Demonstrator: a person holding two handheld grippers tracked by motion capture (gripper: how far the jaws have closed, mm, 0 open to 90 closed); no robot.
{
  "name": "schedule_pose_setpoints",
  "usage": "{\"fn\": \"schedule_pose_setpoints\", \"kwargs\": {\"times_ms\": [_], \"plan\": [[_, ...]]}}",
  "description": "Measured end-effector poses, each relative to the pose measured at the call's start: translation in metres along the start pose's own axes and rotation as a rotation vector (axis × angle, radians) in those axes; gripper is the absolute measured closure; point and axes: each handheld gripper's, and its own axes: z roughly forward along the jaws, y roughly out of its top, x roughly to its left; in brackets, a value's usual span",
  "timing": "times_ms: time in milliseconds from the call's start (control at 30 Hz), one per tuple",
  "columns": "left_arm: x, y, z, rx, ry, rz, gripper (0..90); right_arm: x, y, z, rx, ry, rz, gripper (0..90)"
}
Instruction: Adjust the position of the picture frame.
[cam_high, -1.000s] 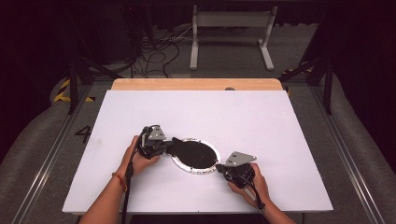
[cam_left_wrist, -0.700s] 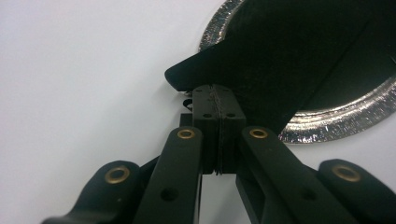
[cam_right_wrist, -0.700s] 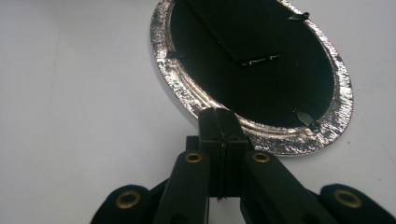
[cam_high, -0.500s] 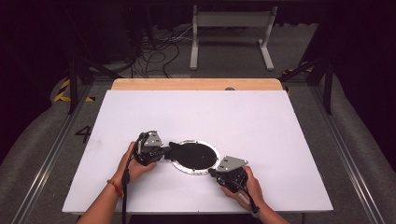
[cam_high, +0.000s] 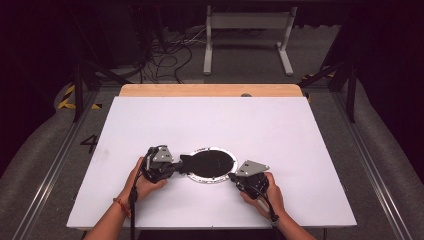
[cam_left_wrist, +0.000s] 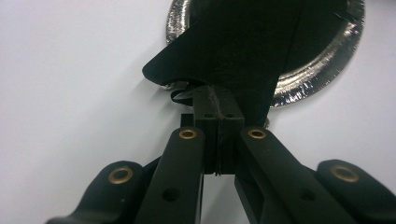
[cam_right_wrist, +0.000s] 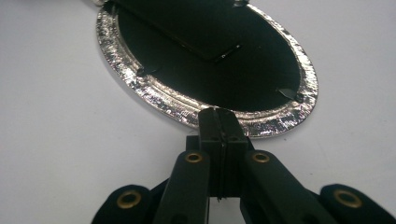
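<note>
On a wide white table (cam_high: 310, 150) that a person sits at, a round silver foil plate (cam_high: 197, 176) lies flat near the front edge, its middle covered by a dark insert. A flat black sheet (cam_left_wrist: 233, 51) with a pointed corner lies across the plate and juts out past its rim on the person's left.

Both forearms come in from the bottom of the high view, one hand on each side of the plate, which suggests the plate is being steadied from both ends while the sheet is worked. The left gripper (cam_high: 172, 167) points at the plate's left side; in the left gripper view its jaws are clenched together with their tips at the sheet's overhanging edge, though whether they pinch it I cannot tell. The right gripper (cam_high: 239, 181) points at the rim on the opposite side; its jaws are also pressed tight together, tips resting against the crinkled foil rim, likely bracing it rather than grasping it.
</note>
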Motion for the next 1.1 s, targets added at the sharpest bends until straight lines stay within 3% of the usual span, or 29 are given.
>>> {"fn": "schedule_pose_setpoints", "kwargs": {"times_ms": [167, 400, 533, 933, 1100], "plan": [[-0.005, -0.001, 0.001, -0.013, -0.007, 0.006, 90.0, -0.005, 0.000, 0.000, 0.004, -0.032, 0.011, 90.0], [-0.016, 0.003, 0.005, -0.009, -0.015, 0.038, 90.0, 0.001, -0.001, -0.003, 0.013, 0.001, -0.002, 90.0], [-0.017, 0.002, 0.005, -0.010, -0.028, 0.030, 90.0, -0.004, -0.002, -0.003, 0.007, 0.008, 0.013, 90.0], [-0.023, 0.004, 0.010, -0.011, -0.052, 0.041, 90.0, -0.018, 0.000, -0.001, 0.017, -0.030, 0.037, 90.0], [-0.030, 0.007, 0.012, -0.006, -0.055, 0.068, 90.0, -0.028, 0.002, 0.002, 0.028, -0.042, 0.063, 90.0]]}}
